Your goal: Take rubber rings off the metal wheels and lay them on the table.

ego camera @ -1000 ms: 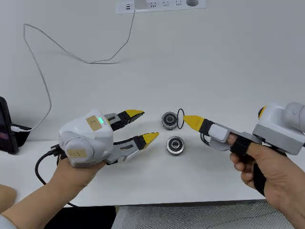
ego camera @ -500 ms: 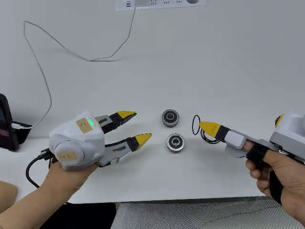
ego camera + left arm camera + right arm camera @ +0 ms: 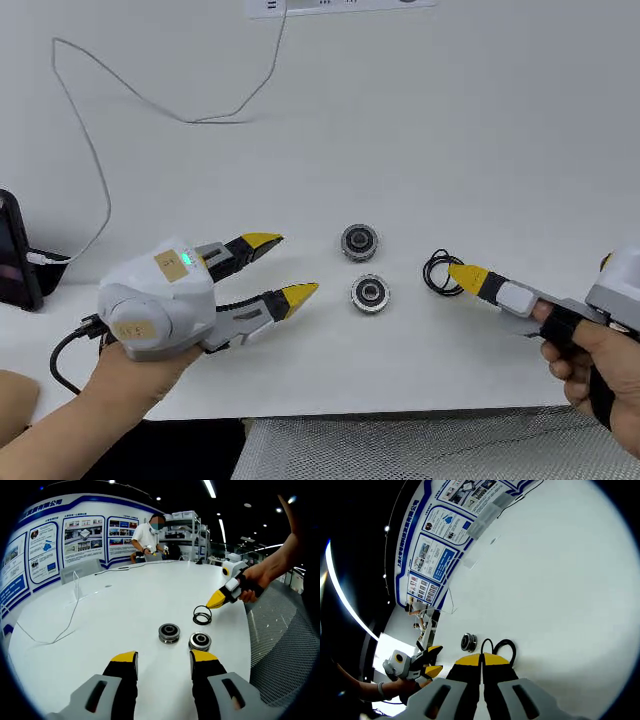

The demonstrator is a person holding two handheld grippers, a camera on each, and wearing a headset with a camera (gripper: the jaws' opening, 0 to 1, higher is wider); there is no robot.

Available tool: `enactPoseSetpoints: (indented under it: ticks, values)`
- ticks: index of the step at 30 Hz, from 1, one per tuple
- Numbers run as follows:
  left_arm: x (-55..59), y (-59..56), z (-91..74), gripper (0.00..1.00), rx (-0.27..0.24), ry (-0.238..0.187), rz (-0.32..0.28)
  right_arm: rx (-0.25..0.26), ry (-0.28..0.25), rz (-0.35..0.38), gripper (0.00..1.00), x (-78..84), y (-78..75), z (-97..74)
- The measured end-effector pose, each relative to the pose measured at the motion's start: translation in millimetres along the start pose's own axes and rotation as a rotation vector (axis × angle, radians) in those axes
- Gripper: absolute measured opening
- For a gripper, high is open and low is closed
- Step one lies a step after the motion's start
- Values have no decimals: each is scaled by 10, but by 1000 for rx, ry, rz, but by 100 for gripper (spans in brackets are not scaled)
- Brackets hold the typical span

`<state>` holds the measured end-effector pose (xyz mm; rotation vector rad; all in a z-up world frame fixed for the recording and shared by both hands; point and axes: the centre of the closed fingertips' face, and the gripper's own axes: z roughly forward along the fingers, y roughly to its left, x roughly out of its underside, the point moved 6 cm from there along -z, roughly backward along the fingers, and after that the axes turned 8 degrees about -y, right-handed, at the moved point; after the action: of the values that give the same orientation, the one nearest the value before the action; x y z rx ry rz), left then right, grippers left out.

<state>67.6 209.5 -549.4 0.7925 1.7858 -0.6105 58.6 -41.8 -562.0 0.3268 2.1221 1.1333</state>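
1. The left gripper sits in the person's left hand, its two yellow-tipped jaws spread wide apart with nothing between them.
2. The right gripper, held in the right hand, has its jaws pressed flat together; the right gripper view shows the two yellow tips meeting along a closed seam.
3. Its tip touches the edge of the rubber rings, a small black overlapping pair on the white table. I cannot tell whether one ring is pinched in the closed tips or both lie free.
4. Between the two grippers stand two metal wheels, apart from each other and to the left of the rings: the far wheel and the near wheel. Each has a silver rim and a dark centre.
5. The near wheel lies just ahead of the left gripper's nearer jaw tip, not touching it.
6. Further out, a thin white cable loops across the table from the power strip at the far edge down to a dark device at the left edge
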Motion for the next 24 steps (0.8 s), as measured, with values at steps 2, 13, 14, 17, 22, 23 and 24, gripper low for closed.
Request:
enactPoseSetpoints:
  ticks: [2,13,14,17,22,23,24]
  values:
    - [1,-2,-5,45,1,-2,-3,16,5,-31,2,-3,-26,-14]
    - [2,-12,-7,46,7,-2,-3,71,50,-214,6,13,-71,-13]
    - [6,-11,-11,46,8,-2,-3,71,54,-231,7,14,-64,-15]
    - [10,-24,-23,46,6,1,-6,82,58,-275,11,1,-67,-21]
    - [30,-44,-58,46,3,3,-13,100,72,-331,16,-10,-98,-31]
    - [30,-48,-64,46,2,3,-13,100,78,-342,17,-9,-96,-34]
    - [32,-50,-76,46,1,1,-13,102,83,-365,17,-11,-91,-39]
